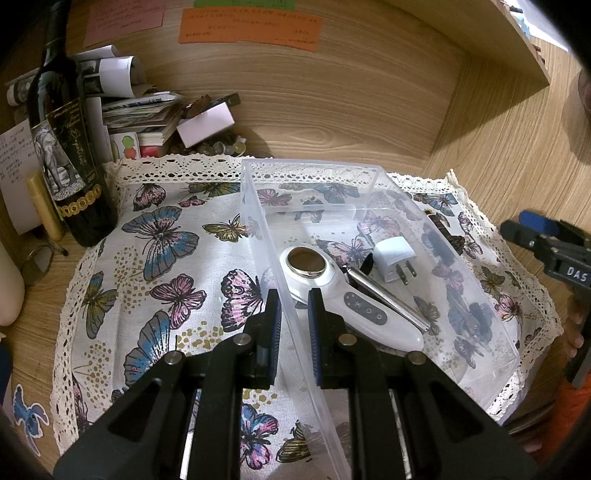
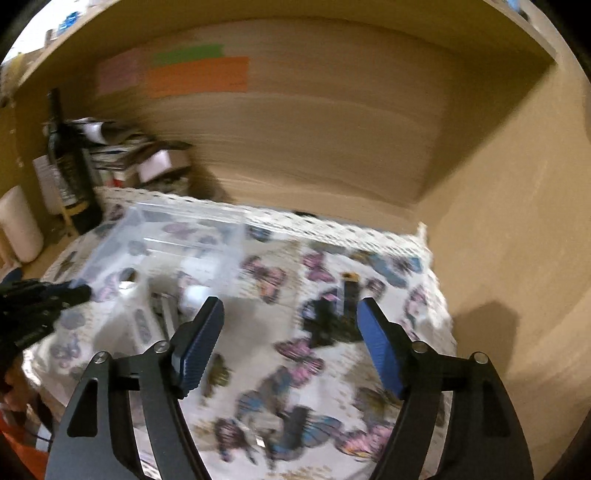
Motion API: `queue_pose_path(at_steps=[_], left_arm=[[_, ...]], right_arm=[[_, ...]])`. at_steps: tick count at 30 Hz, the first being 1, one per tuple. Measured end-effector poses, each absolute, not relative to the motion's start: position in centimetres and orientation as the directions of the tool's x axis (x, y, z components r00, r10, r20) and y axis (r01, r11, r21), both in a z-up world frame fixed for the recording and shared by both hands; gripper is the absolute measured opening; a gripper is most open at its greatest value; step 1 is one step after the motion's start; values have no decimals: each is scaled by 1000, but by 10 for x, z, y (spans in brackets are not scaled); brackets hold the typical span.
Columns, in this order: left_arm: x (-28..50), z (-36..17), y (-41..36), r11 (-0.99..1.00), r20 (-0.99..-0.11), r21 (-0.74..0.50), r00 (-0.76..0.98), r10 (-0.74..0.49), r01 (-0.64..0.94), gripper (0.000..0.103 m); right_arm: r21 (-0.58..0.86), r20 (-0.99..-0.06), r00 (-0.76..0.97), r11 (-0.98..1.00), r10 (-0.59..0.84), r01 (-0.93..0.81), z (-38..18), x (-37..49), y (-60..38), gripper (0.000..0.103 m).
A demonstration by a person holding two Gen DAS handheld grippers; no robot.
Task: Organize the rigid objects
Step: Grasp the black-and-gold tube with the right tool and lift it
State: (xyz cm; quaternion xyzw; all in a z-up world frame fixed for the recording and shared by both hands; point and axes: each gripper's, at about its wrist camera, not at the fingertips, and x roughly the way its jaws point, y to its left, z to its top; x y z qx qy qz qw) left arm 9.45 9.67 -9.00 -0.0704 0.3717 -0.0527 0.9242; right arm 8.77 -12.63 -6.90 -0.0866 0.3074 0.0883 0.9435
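A clear plastic box stands on a butterfly cloth. Inside it lie a white handheld device with a round metal head, a white plug adapter and a silver pen. My left gripper is shut on the box's near left wall, one finger inside and one outside. A small dark stick lies on the cloth to the right of the box. My right gripper is open above the cloth, short of the stick, with nothing between its fingers. This view is blurred.
A dark wine bottle stands at the cloth's left edge, with a pile of papers and small boxes behind it. Coloured notes hang on the wooden back wall. A wooden side wall closes the right side.
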Motion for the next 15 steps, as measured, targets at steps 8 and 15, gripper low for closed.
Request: queue_pose_path(at_steps=[8, 15], left_arm=[[95, -90, 96, 985, -680, -166, 718, -146, 44, 14], [95, -91, 97, 984, -682, -172, 716, -148, 39, 14]], right_arm=[[-71, -658, 751, 988, 58, -139, -97, 110, -162, 72], [-57, -696, 717, 992, 43, -114, -109, 152, -167, 59]])
